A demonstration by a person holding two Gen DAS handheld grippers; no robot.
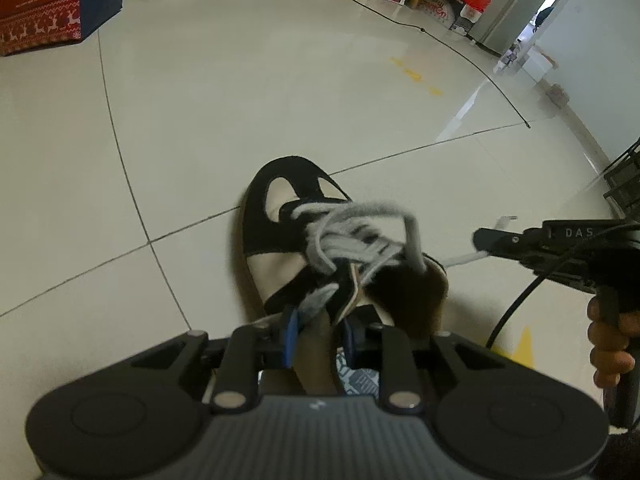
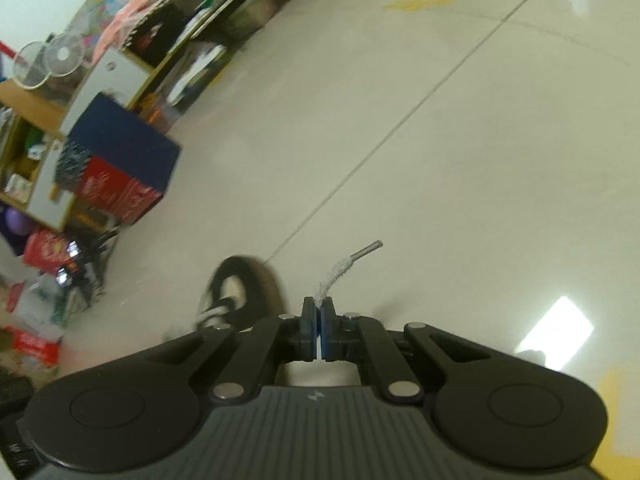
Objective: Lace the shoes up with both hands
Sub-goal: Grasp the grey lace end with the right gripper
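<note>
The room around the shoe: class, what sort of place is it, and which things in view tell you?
Probably a storeroom or cluttered workroom, not a home hallway. Clues: a glossy tiled floor, a Merry Christmas box standing on it, crowded shelves with desk fans on top, and a loose cable trailing across the tiles.

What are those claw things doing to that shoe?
A person is lacing a black and cream shoe that sits on the floor. The right claw is shut on the end of the grey lace, pulling it out sideways. The left claw sits open at the shoe's back. The laces are loose, not yet tied.
</note>
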